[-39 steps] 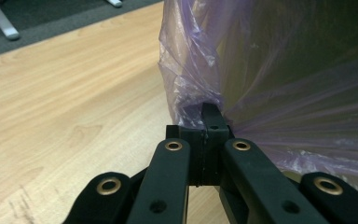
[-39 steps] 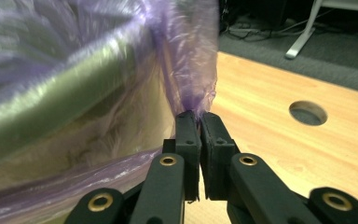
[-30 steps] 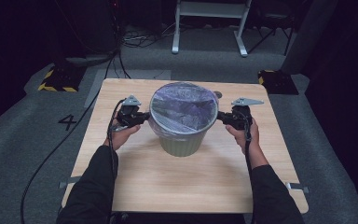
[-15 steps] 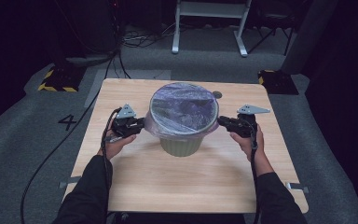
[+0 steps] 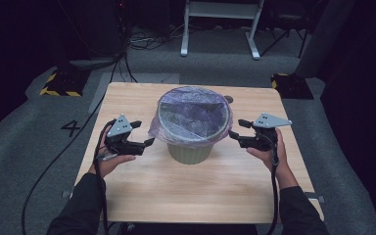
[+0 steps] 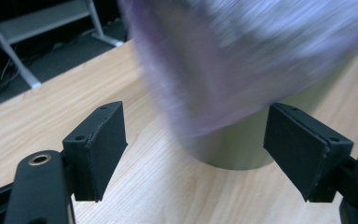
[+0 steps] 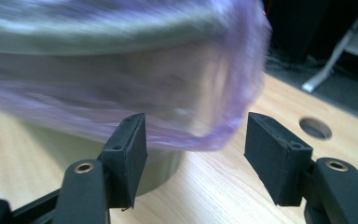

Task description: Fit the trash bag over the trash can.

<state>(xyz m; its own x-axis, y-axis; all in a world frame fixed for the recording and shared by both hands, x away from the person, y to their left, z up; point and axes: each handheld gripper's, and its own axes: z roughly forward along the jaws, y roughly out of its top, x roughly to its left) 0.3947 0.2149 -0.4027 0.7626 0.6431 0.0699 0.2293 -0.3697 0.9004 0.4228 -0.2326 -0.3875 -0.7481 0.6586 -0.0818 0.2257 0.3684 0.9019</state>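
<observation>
A pale green bin (image 5: 191,151) stands in the middle of the wooden table (image 5: 200,196). A purple plastic bag (image 5: 192,115) lines it and folds down over the rim. My left gripper (image 5: 145,132) is a short way left of the bin and points at it. Its jaws have just been opening and stand open, with nothing between the pads. My right gripper (image 5: 236,128) hangs just right of the bin, its jaws also just opened and empty. The left gripper view shows the gripper (image 6: 193,112) facing the blurred bag (image 6: 242,56). The right gripper view shows the gripper (image 7: 196,121) below the bag's hem (image 7: 121,93).
A small round hole (image 5: 228,99) lies in the table behind the bin. A white metal stand (image 5: 220,19) is on the floor beyond the table, with yellow-and-black striped blocks (image 5: 58,84) at either far corner. Cables trail from both grippers toward the near edge.
Both grippers were shut at the bag's rim on either side of the bin. They have since opened, let go and drawn outward, away from the bin.
</observation>
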